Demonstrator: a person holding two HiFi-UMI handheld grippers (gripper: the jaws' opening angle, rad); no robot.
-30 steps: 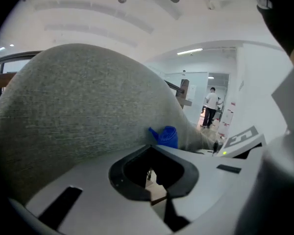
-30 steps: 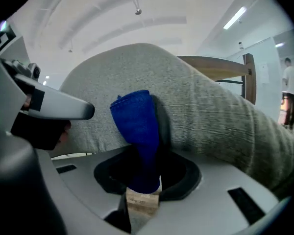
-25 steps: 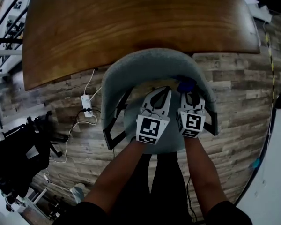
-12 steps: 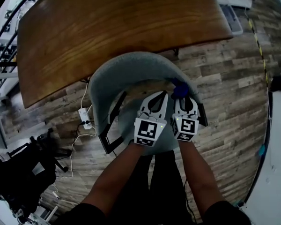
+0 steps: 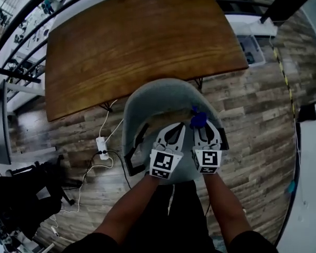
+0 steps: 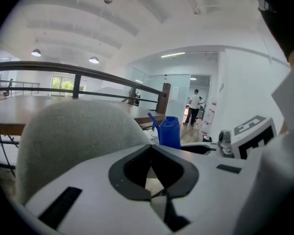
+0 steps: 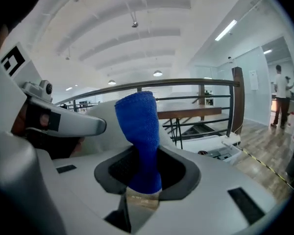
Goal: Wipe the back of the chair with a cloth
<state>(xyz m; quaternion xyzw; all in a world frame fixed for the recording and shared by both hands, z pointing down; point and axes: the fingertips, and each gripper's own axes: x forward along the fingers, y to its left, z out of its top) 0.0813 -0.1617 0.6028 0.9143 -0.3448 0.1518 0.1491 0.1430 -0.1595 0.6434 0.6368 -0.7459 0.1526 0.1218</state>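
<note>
Right gripper (image 5: 201,132) has its jaws clenched on a blue cloth (image 7: 138,131). The cloth is rolled long and narrow; its long axis runs straight out along the jaws, with the free end pointing forward and up toward the desk (image 5: 137,41). It sits at the right inner side of the grey chair back (image 5: 160,91); can't tell if it touches. Left gripper (image 5: 178,130) is just beside it over the seat, jaws pressed together with nothing between them. Both point at the chair back. A power strip (image 5: 101,147) lies on the wood floor (image 5: 253,115), left of the chair
</note>
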